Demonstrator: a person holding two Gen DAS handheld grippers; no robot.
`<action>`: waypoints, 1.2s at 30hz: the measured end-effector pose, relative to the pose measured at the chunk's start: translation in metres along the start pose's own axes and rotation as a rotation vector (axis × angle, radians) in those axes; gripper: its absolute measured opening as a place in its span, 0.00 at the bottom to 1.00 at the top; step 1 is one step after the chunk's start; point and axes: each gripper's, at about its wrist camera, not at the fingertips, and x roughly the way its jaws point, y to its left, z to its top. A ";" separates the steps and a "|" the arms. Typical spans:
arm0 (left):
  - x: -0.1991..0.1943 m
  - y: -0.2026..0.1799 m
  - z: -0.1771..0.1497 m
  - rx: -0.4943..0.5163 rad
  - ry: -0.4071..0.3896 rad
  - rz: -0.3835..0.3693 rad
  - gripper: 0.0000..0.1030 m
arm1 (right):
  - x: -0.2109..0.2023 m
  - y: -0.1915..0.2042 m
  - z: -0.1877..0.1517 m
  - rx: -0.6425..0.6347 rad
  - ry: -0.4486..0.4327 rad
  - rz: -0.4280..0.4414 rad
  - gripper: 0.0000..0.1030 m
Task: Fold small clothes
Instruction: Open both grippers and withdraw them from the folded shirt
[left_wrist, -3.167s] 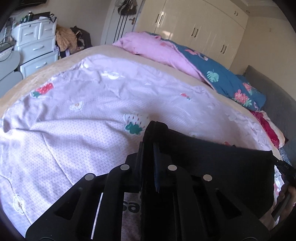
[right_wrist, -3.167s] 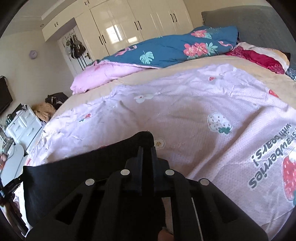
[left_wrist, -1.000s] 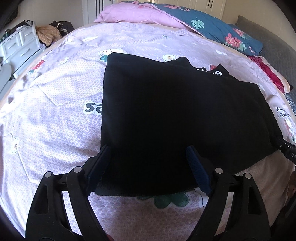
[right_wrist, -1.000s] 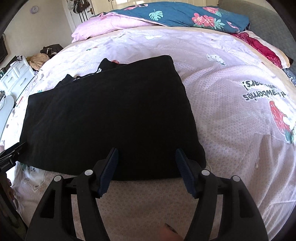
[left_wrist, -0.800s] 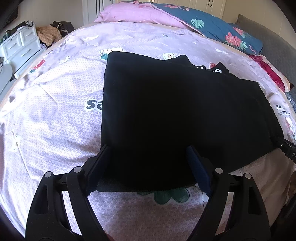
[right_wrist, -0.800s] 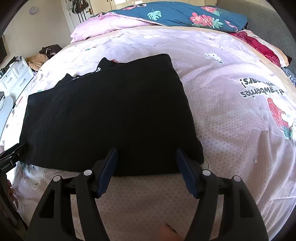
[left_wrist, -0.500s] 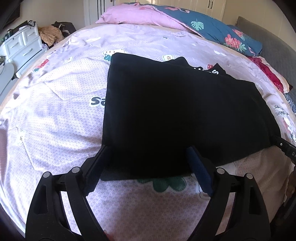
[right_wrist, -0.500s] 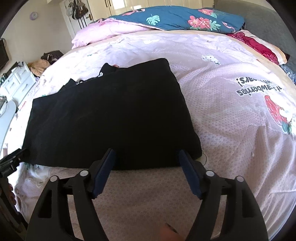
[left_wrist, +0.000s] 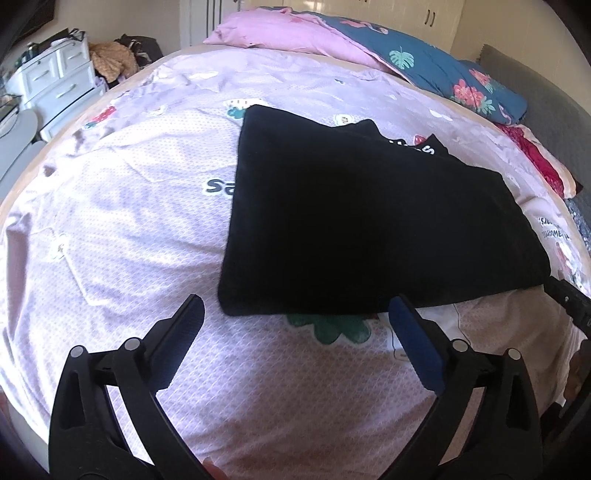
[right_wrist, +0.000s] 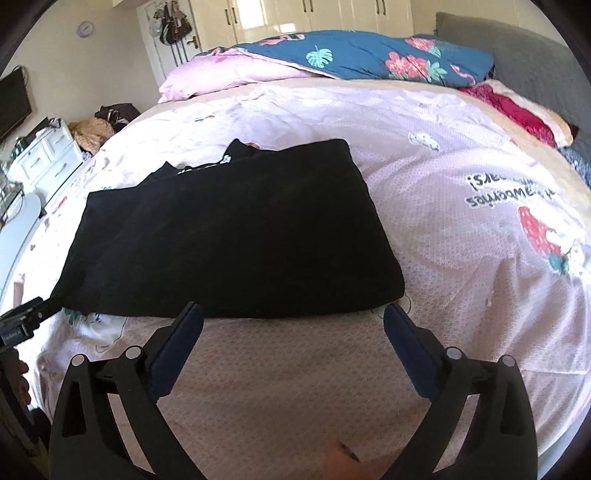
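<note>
A black garment (left_wrist: 369, 229) lies folded flat on the pink printed bedspread (left_wrist: 122, 221); it also shows in the right wrist view (right_wrist: 229, 232). White lettering peeks out at its far edge (left_wrist: 417, 147). My left gripper (left_wrist: 295, 314) is open and empty, just short of the garment's near left corner. My right gripper (right_wrist: 291, 314) is open and empty, just short of the garment's near right edge. The other gripper's tip shows at each view's side (left_wrist: 569, 302) (right_wrist: 22, 321).
A pink pillow (left_wrist: 280, 37) and a blue floral quilt (right_wrist: 354, 55) lie at the bed's far side. A red blanket (right_wrist: 517, 107) lies by the grey headboard (right_wrist: 517, 40). White drawers (left_wrist: 55, 81) and a clothes pile (left_wrist: 110, 59) stand left of the bed.
Both grippers let go of the black garment after laying it folded on the bed. They have since drawn back toward me, so the garment now lies clear of the open fingers.
</note>
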 end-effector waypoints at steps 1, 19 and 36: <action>-0.002 0.001 0.000 -0.005 -0.002 -0.001 0.91 | -0.001 0.003 0.000 -0.009 -0.002 -0.002 0.96; -0.029 0.048 -0.008 -0.107 -0.039 0.032 0.91 | -0.012 0.076 -0.006 -0.167 -0.008 0.050 0.96; -0.024 0.091 0.017 -0.199 -0.055 0.083 0.91 | 0.008 0.183 -0.014 -0.385 0.009 0.132 0.96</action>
